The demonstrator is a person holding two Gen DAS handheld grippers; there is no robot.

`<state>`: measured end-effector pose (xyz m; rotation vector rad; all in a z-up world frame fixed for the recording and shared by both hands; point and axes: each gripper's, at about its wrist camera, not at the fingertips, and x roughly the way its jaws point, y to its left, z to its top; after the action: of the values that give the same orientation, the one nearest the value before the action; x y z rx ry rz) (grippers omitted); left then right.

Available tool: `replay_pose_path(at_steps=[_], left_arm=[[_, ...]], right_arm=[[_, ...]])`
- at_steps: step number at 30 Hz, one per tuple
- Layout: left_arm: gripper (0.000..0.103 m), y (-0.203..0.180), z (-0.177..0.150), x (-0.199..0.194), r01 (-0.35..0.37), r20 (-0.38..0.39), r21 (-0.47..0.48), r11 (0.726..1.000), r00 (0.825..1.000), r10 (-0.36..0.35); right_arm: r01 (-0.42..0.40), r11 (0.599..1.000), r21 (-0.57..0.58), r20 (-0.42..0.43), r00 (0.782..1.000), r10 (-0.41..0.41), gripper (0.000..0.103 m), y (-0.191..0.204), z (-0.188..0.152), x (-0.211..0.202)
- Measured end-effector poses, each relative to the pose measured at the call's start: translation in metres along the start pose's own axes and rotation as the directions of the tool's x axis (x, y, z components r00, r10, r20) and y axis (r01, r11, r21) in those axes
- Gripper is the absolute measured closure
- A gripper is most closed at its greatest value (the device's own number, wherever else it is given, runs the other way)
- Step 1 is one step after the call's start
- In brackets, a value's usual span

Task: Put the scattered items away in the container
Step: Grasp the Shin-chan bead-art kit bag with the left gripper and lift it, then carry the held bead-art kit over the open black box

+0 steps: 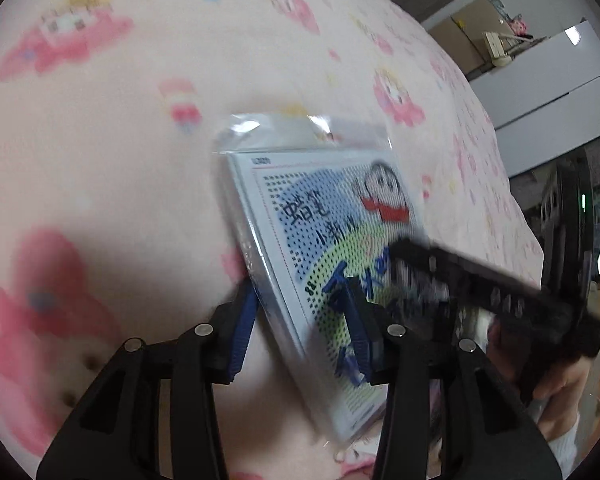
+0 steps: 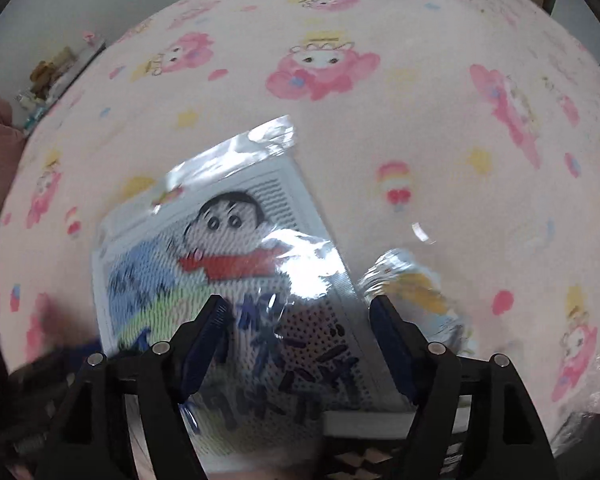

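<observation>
A flat craft kit (image 1: pixel 316 240) in a clear plastic sleeve, printed with a dotted cartoon boy in a red scarf, is held tilted above the pink bedspread. My left gripper (image 1: pixel 304 328) is shut on its lower edge, blue pads on both faces. In the right wrist view the same kit (image 2: pixel 220 264) fills the middle. My right gripper (image 2: pixel 300 344) is open, its fingers straddling the kit's near part. The right gripper also shows in the left wrist view (image 1: pixel 480 292) as a blurred black shape over the kit's right side.
A pink cartoon-print bedspread (image 2: pixel 380 100) covers the bed. A small shiny packet (image 2: pixel 416 280) lies right of the kit. A white cabinet (image 1: pixel 540 80) and cardboard boxes stand beyond the bed's far edge. Small items sit on a ledge (image 2: pixel 52 76) at far left.
</observation>
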<state>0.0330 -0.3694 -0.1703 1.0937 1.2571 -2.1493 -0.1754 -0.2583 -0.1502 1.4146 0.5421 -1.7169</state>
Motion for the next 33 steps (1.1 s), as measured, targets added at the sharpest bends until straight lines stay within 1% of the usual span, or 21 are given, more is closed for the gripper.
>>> replay_pose_path(at_steps=[1, 3, 6, 7, 8, 9, 10, 11, 12, 13, 14, 15, 16, 17, 19, 21, 22, 23, 26, 30, 33], left_arm=[[0.060, 0.005, 0.006, -0.005, -0.008, 0.021, -0.006, 1.000, 1.000, 0.008], [0.060, 0.017, 0.016, -0.015, -0.015, 0.035, -0.026, 1.000, 0.999, 0.016], [0.060, 0.030, 0.021, -0.023, -0.078, 0.015, -0.005, 0.997, 0.997, 0.078], [0.059, 0.035, 0.019, -0.026, -0.088, 0.009, 0.004, 0.996, 0.996, 0.088], [0.059, 0.041, 0.017, -0.027, -0.076, -0.004, 0.007, 0.997, 0.997, 0.076], [0.058, 0.045, 0.016, -0.027, -0.066, -0.014, 0.008, 0.998, 0.998, 0.066], [0.057, 0.048, 0.015, -0.023, -0.074, -0.019, 0.009, 0.997, 0.997, 0.074], [0.057, 0.049, 0.014, -0.018, -0.081, -0.028, 0.008, 0.997, 0.996, 0.081], [0.051, 0.049, 0.012, -0.013, -0.081, -0.039, 0.014, 0.997, 0.996, 0.081], [0.044, 0.045, 0.009, -0.008, -0.073, -0.055, 0.032, 0.997, 0.996, 0.075], [0.041, 0.040, 0.006, -0.004, -0.072, -0.075, 0.059, 0.996, 0.994, 0.076], [0.038, 0.036, 0.001, -0.005, -0.094, -0.071, 0.083, 0.992, 0.992, 0.100], [0.037, 0.031, -0.002, -0.010, -0.113, -0.061, 0.096, 0.989, 0.991, 0.119], [0.037, 0.030, -0.005, -0.017, -0.111, -0.054, 0.090, 0.990, 0.992, 0.116], [0.039, 0.030, -0.010, -0.033, -0.088, -0.039, 0.076, 0.993, 0.995, 0.091], [0.039, 0.026, -0.014, -0.050, -0.055, -0.027, 0.087, 0.995, 0.998, 0.057], [0.040, 0.020, -0.016, -0.060, -0.035, -0.022, 0.104, 0.994, 0.999, 0.037], [0.040, 0.014, -0.019, -0.068, -0.020, -0.018, 0.124, 0.992, 1.000, 0.022], [0.041, -0.011, -0.029, -0.091, 0.000, 0.003, 0.200, 0.980, 1.000, -0.001], [0.041, -0.044, -0.043, -0.112, 0.032, 0.015, 0.278, 0.960, 0.999, -0.037], [0.041, -0.073, -0.053, -0.117, 0.070, 0.004, 0.313, 0.947, 0.997, -0.075]], right_arm=[[-0.044, 0.999, 0.003, -0.013, 0.999, 0.044, 0.031, 0.004, -0.004, 0.000], [-0.094, 0.995, -0.014, -0.032, 0.995, 0.093, 0.031, 0.016, -0.012, -0.001], [-0.149, 0.987, -0.064, -0.063, 0.987, 0.145, 0.032, 0.041, -0.029, -0.005], [-0.166, 0.982, -0.086, -0.068, 0.985, 0.161, 0.033, 0.048, -0.035, -0.007], [-0.164, 0.980, -0.111, -0.057, 0.986, 0.158, 0.033, 0.054, -0.039, -0.008], [-0.133, 0.983, -0.129, -0.038, 0.991, 0.129, 0.033, 0.056, -0.041, -0.008], [-0.092, 0.986, -0.139, -0.020, 0.996, 0.090, 0.033, 0.058, -0.042, -0.005], [-0.062, 0.990, -0.124, -0.014, 0.998, 0.061, 0.032, 0.054, -0.037, 0.003], [-0.094, 0.992, -0.090, -0.028, 0.995, 0.092, 0.030, 0.047, -0.024, 0.011], [-0.151, 0.987, -0.045, -0.044, 0.988, 0.149, 0.030, 0.041, -0.021, 0.019], [-0.195, 0.980, -0.021, -0.060, 0.979, 0.194, 0.030, 0.039, -0.018, 0.025], [-0.218, 0.976, -0.012, -0.073, 0.974, 0.217, 0.029, 0.040, -0.017, 0.028], [-0.209, 0.978, -0.013, -0.074, 0.975, 0.208, 0.030, 0.042, -0.017, 0.027], [-0.204, 0.979, -0.011, -0.066, 0.977, 0.203, 0.030, 0.045, -0.019, 0.022], [-0.217, 0.976, -0.007, -0.037, 0.976, 0.217, 0.035, 0.044, -0.025, 0.007], [-0.226, 0.974, -0.007, -0.009, 0.974, 0.226, 0.040, 0.044, -0.032, -0.013], [-0.223, 0.975, -0.018, 0.010, 0.975, 0.224, 0.040, 0.040, -0.033, -0.021], [-0.213, 0.977, -0.030, 0.033, 0.976, 0.213, 0.040, 0.038, -0.048, -0.037], [-0.180, 0.983, -0.031, 0.094, 0.979, 0.182, 0.040, 0.036, -0.073, -0.078], [-0.160, 0.987, 0.012, 0.152, 0.976, 0.157, 0.040, 0.016, -0.103, -0.120], [-0.137, 0.990, 0.042, 0.193, 0.973, 0.127, 0.040, 0.004, -0.125, -0.147]])
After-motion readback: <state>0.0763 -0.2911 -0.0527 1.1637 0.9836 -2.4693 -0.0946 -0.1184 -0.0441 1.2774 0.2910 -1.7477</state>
